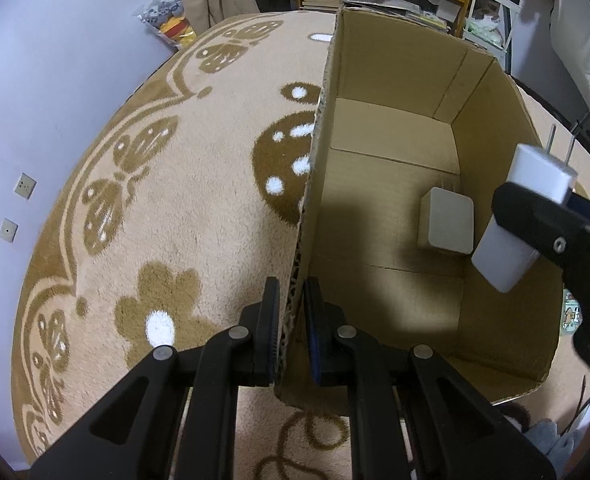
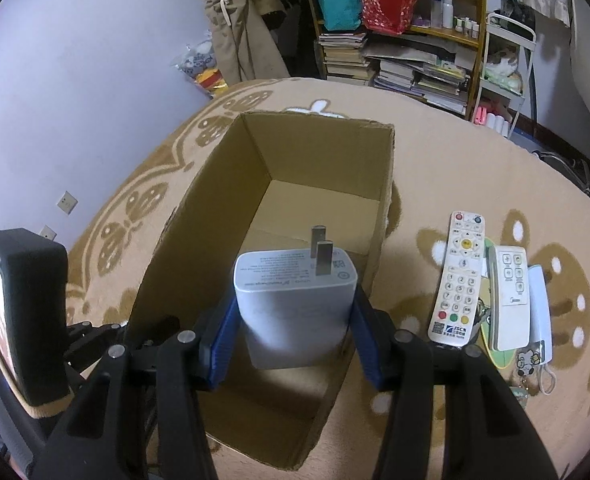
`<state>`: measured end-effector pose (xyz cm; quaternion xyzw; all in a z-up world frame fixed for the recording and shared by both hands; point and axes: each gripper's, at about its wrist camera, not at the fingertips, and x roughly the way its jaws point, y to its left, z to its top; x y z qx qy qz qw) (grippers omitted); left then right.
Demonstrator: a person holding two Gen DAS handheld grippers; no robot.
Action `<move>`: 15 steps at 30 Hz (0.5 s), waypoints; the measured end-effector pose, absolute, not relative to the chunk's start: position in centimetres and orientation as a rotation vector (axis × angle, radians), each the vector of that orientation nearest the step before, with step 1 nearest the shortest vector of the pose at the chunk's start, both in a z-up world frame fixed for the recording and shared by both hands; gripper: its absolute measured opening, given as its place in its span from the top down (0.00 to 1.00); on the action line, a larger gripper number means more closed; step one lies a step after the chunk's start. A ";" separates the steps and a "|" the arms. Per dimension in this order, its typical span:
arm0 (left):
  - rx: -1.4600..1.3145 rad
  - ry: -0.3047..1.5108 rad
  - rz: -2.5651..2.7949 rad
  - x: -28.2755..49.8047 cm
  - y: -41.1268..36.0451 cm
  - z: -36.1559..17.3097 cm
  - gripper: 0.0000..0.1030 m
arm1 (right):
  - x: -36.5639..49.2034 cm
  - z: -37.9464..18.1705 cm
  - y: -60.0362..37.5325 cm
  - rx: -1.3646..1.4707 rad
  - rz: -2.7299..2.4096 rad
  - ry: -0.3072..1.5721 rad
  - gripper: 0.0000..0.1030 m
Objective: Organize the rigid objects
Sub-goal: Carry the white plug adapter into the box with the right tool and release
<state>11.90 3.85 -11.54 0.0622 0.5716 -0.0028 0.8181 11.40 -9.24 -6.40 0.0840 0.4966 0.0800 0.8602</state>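
Observation:
An open cardboard box [image 1: 491, 216] [image 2: 215, 208] stands on the patterned rug. My left gripper [image 1: 291, 328] is shut on the box's left wall, one finger on each side. My right gripper [image 2: 295, 320] is shut on a white plug charger [image 2: 295, 300], prongs pointing away, held above the box's near end. That charger also shows in the left wrist view [image 1: 523, 216] over the box's right wall. A second white charger [image 1: 447, 222] lies on the box floor by the right wall.
To the right of the box on the rug lie a white remote with coloured buttons [image 2: 457, 280], a smaller white remote [image 2: 509, 298] and a white device with a keychain [image 2: 541, 320]. A bookshelf [image 2: 399, 52] stands behind. A wall [image 1: 35, 100] is to the left.

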 end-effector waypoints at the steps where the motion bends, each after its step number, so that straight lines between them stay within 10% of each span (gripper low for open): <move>1: 0.131 1.218 -0.006 11.9 3.9 -11.5 0.89 | 11.5 -6.5 -9.1 0.172 0.169 1.051 0.46; 8: 0.138 1.218 -0.005 11.9 4.0 -11.5 0.90 | 10.8 -5.0 -9.2 0.194 0.205 0.996 0.44; 15: 0.147 1.221 0.002 11.9 3.9 -11.6 0.89 | 10.1 -2.7 -10.4 0.142 0.178 0.973 0.19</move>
